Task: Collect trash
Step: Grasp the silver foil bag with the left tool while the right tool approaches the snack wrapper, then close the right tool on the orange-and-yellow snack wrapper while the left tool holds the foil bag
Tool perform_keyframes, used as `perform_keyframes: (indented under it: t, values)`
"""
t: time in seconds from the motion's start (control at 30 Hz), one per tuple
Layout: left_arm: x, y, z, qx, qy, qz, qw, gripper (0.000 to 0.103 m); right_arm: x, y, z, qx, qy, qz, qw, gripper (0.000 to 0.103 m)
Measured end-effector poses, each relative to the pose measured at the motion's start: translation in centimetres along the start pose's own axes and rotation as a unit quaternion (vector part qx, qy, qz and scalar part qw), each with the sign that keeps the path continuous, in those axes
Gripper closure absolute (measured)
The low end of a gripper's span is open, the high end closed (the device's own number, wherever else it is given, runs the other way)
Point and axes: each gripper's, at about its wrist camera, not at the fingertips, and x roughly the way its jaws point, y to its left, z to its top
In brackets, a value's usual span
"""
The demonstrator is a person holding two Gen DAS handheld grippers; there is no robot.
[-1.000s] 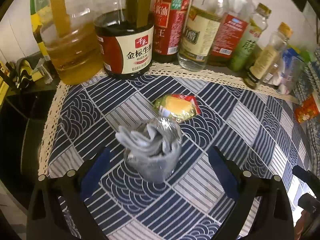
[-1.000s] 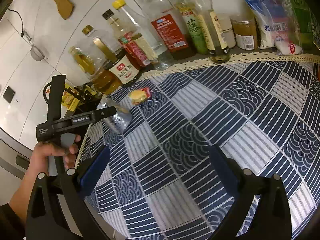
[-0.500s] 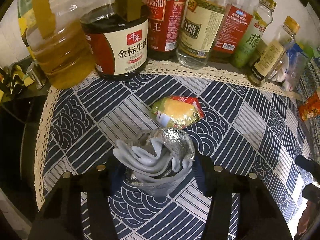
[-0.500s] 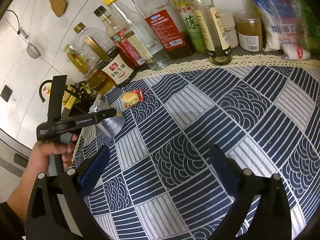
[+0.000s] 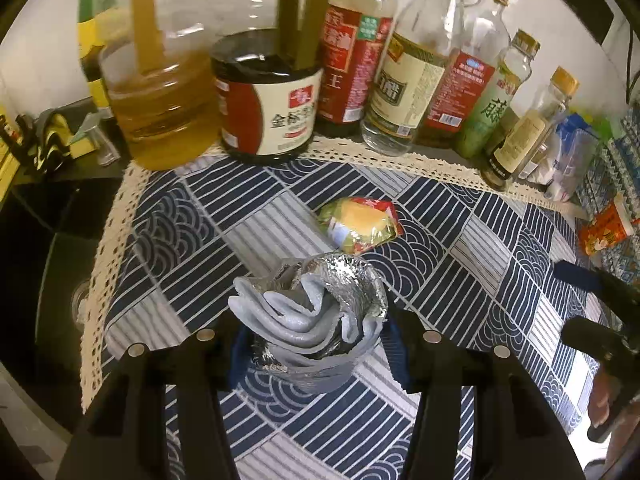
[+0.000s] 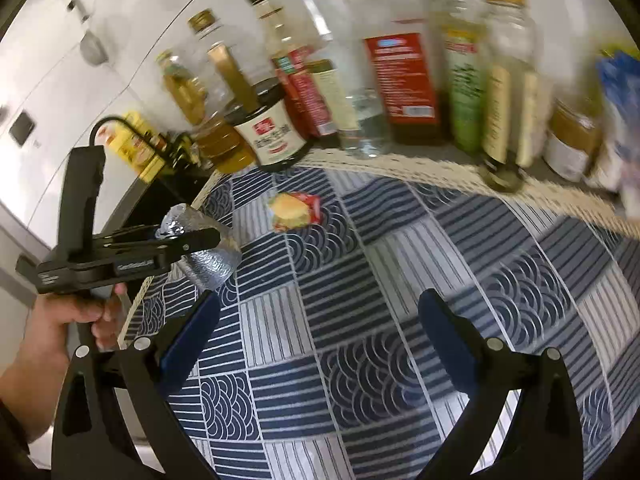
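Note:
A crumpled silver foil bag stands near the left corner of the blue patterned tablecloth. My left gripper has its jaws closing on it, and both blue pads press its sides. The right wrist view shows the same foil bag held in the left gripper, with a hand on the handle. A yellow and red snack wrapper lies loose just beyond the bag, also seen as the wrapper from the right. My right gripper hangs open over the cloth with nothing between its fingers.
Several sauce and oil bottles line the back wall behind the lace edge. A soy sauce jar and an oil jug stand at back left. A dark stove top lies left of the table. An orange packet is at far right.
My left gripper went from wide open around the foil bag to shut on it. The right gripper moved closer to the bottles and rolled.

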Motion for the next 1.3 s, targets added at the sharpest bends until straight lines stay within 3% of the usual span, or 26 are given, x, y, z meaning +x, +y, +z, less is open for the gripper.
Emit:
perform_keyframes:
  t: [0.27,0.63,0.97,1.23,1.3]
  values:
    - [-1.8,1.9,-1.5,-0.032,-0.009,0.01,0.9994,0.051,3.8,1.6,2.9,-0.075,0.026,0.021,0.997,0.005]
    - [-2.6,4.1,-3.6,-0.077,-0.004,0.02,0.9968,0.051,11.1,3.3,6.1,-0.166,0.078,0.031,0.983,0.005]
    - [-1.9,6.3,-4.1,-0.107,0.005,0.025,0.994,0.051,16.3,3.9,7.5,-0.192,0.108,0.015,0.975,0.005]
    - [-1.5,6.9,-3.8,-0.115,0.006,0.021,0.9931,0.051,17.4,3.8,7.6,-0.205,0.111,-0.001,0.973,0.005]
    - [-1.4,7.0,-3.8,-0.115,0.007,0.022,0.9931,0.051,17.5,3.8,7.5,-0.21,0.114,-0.004,0.971,0.013]
